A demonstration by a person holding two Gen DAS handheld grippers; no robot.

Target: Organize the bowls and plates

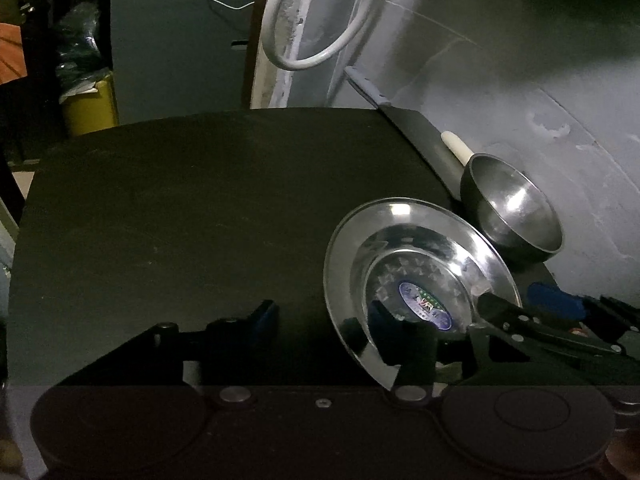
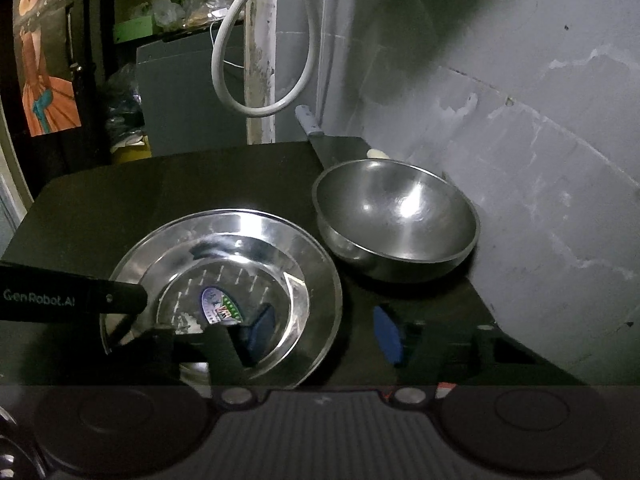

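A shiny steel plate (image 1: 420, 240) (image 2: 256, 236) with a blue sticker in its middle lies on the black table (image 1: 180, 220) (image 2: 160, 184). Behind it to the right sits a steel bowl (image 1: 516, 208) (image 2: 400, 216), empty and upright. My left gripper (image 1: 324, 316) straddles the plate's left rim, one finger inside the plate and one outside, with a gap to the metal. My right gripper (image 2: 324, 330) (image 1: 520, 300) straddles the right rim the same way, its blue pads apart from the rim. One finger of the left gripper (image 2: 80, 300) reaches over the plate's left edge.
A knife with a grey handle (image 1: 368, 88) (image 2: 308, 120) and a white-handled tool (image 1: 456, 146) lie at the table's back, by the grey wall (image 1: 520, 80) (image 2: 520, 160). A white hose loop (image 1: 320, 52) hangs behind. A yellow container (image 1: 90, 108) stands beyond the left edge.
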